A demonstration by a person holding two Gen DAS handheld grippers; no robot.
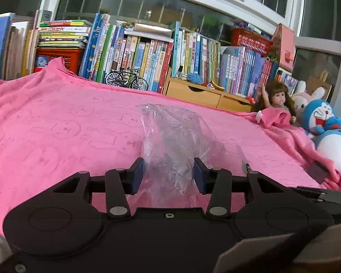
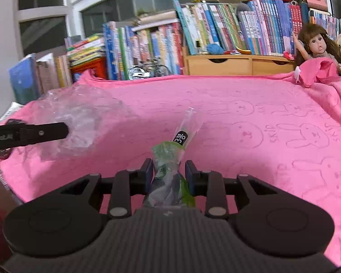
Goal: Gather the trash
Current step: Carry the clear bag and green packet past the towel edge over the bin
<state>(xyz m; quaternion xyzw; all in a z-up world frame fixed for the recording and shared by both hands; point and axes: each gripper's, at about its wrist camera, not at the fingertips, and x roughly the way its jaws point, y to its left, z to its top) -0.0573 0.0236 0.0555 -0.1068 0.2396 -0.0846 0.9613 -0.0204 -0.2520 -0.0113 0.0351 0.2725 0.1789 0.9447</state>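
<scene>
The left gripper (image 1: 168, 174) is pinching a clear bag (image 1: 172, 136); the right gripper (image 2: 168, 174) is squeezing a green wrapper (image 2: 170, 159), which may be slipping free.

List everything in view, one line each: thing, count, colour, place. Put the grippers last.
clear plastic bag: one, transparent, between the left pads
wrapper: one, green and clear, between the right pads
blanket: one, pink, covering the surface
books: many, mixed colours, along the back
model bicycle: one, black, before the books
doll: one, brown-haired, far right
plush toys: several, blue, white, pink, beside the doll
left gripper: black, holding the bag
right gripper: black, closed on the wrapper
</scene>
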